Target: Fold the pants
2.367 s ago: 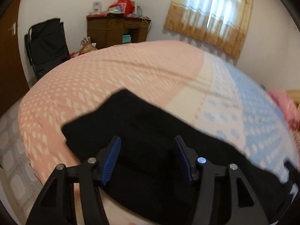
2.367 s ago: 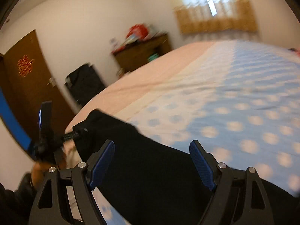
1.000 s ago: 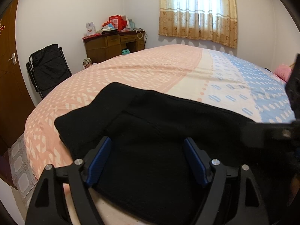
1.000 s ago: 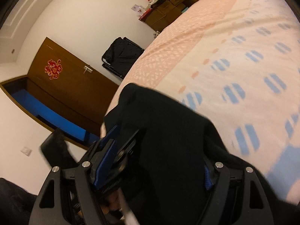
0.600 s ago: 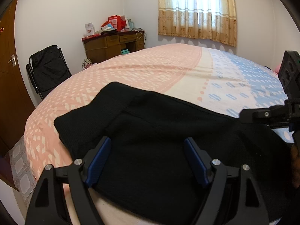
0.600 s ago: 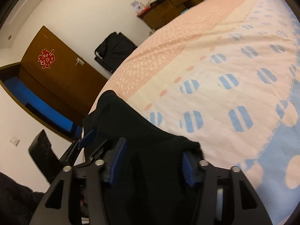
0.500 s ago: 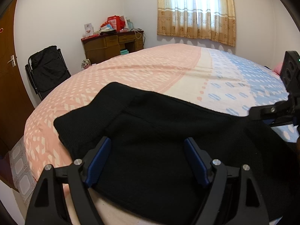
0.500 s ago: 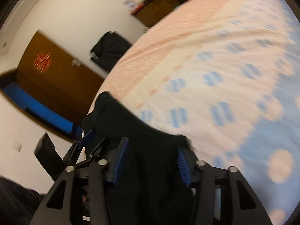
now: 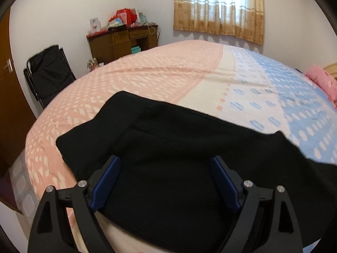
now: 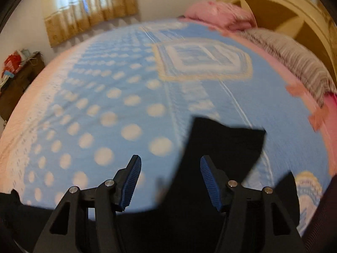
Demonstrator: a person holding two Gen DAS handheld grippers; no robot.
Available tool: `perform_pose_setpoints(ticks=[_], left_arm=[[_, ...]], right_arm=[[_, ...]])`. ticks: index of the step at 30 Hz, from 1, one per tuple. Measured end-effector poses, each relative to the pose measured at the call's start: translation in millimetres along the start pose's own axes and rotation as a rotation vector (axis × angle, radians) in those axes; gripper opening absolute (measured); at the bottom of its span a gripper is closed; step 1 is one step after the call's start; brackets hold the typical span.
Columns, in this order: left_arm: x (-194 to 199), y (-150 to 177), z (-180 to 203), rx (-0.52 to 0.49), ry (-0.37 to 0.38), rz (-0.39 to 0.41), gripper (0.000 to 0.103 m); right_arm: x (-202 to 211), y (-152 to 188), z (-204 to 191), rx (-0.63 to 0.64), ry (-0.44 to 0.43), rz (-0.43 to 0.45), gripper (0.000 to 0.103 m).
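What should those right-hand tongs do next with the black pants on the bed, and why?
Probably lower the right tongs onto the loose pant leg end and pinch it: the tongs are open, gripping nothing, and that end lies unfolded on the blue bedspread.

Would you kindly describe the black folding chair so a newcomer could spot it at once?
Start at the wooden desk against the far wall, piled with red clutter. Left of it, near the brown door, stands the black folding chair, the only dark furniture there.
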State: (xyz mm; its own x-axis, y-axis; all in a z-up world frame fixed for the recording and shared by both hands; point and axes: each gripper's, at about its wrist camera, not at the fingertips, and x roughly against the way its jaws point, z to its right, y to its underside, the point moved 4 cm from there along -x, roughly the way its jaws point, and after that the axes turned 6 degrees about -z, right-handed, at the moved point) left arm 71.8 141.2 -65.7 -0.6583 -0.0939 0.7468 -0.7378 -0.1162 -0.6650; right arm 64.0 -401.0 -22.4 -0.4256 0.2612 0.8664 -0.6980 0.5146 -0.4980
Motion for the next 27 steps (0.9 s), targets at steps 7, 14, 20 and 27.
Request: perform_pose_setpoints(ticks=[7, 14, 20, 27], left_arm=[[17.3, -1.9, 17.2, 0.02, 0.093, 0.0, 0.09], [35.5, 3.8, 69.3, -0.105, 0.215, 0.009, 0.09], [49.5, 12.4, 136.7, -0.279, 0.37, 0.011, 0.09], [38.9, 35.0, 182.5, -0.322, 0.411, -0.069, 0.09]], right_arm=[[8.9, 33.6, -8.7, 0.036, -0.04, 0.01, 0.06], [33.4, 50.4, -3.7, 0.035, -0.077, 0.084, 0.06], [89.2, 75.5, 24.2, 0.074, -0.114, 0.163, 0.06], [89.4, 129.7, -20.8, 0.122, -0.295, 0.032, 0.06]])
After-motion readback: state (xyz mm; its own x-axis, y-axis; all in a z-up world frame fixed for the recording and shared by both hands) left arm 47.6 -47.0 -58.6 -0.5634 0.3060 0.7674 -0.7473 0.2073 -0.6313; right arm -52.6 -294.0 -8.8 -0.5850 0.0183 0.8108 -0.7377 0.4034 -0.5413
